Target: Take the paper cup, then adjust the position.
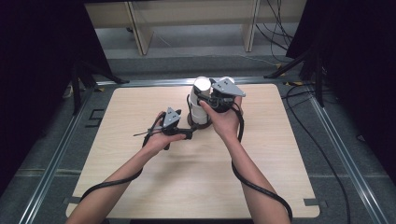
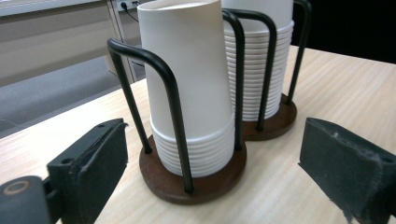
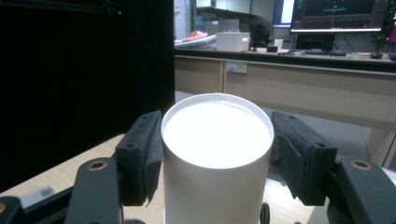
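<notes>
Two black wire cup holders on round brown bases [image 2: 196, 179] stand side by side at the table's far middle, each with a stack of upside-down white paper cups. My right gripper [image 3: 217, 154] is shut on the top cup [image 3: 217, 140] of the nearer stack [image 1: 201, 100], its pads [image 3: 140, 158] pressing both sides just below the cup's flat bottom. The left gripper [image 1: 189, 134] hovers low at that holder's base, open, with the cup stack [image 2: 187, 70] ahead of its jaws and not touched. The second stack [image 2: 261, 60] stands behind, partly hidden by my right gripper [image 1: 210, 95].
The light wooden table [image 1: 140, 177] has free room on all sides of the holders. Metal rails run along its left and right edges. Beyond the far edge are grey floor, cables and wooden furniture legs [image 1: 140, 32]. Dark curtains hang at both sides.
</notes>
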`<state>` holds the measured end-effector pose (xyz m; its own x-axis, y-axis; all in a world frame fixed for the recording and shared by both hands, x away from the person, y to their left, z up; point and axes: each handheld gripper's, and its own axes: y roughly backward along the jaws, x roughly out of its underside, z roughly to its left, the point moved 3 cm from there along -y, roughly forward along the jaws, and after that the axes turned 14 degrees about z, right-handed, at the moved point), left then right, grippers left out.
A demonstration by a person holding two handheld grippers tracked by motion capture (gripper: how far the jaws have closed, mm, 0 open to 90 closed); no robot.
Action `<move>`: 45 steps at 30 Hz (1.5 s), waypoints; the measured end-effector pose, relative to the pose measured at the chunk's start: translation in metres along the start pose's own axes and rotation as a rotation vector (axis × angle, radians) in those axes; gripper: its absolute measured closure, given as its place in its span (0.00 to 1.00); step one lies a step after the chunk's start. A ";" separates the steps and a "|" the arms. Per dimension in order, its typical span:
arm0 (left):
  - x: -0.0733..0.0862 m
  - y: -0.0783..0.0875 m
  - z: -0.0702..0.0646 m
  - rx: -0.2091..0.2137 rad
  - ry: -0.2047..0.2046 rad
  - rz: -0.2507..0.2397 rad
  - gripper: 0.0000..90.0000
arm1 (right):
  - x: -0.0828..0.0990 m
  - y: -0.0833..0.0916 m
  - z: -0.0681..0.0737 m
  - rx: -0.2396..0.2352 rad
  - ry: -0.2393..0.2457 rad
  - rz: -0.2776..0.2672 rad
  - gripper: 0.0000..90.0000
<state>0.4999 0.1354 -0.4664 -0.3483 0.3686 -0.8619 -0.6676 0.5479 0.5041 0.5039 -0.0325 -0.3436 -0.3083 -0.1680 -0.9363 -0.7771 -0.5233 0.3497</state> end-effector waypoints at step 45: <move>0.048 0.074 -0.043 0.041 -0.021 -0.081 0.10 | 0.099 0.090 0.001 -0.030 -0.019 0.062 0.41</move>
<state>0.4058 0.1609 -0.4728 -0.2801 0.3377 -0.8986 -0.6652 0.6067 0.4353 0.4032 -0.0955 -0.4046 -0.3657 -0.1856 -0.9120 -0.7395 -0.5370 0.4058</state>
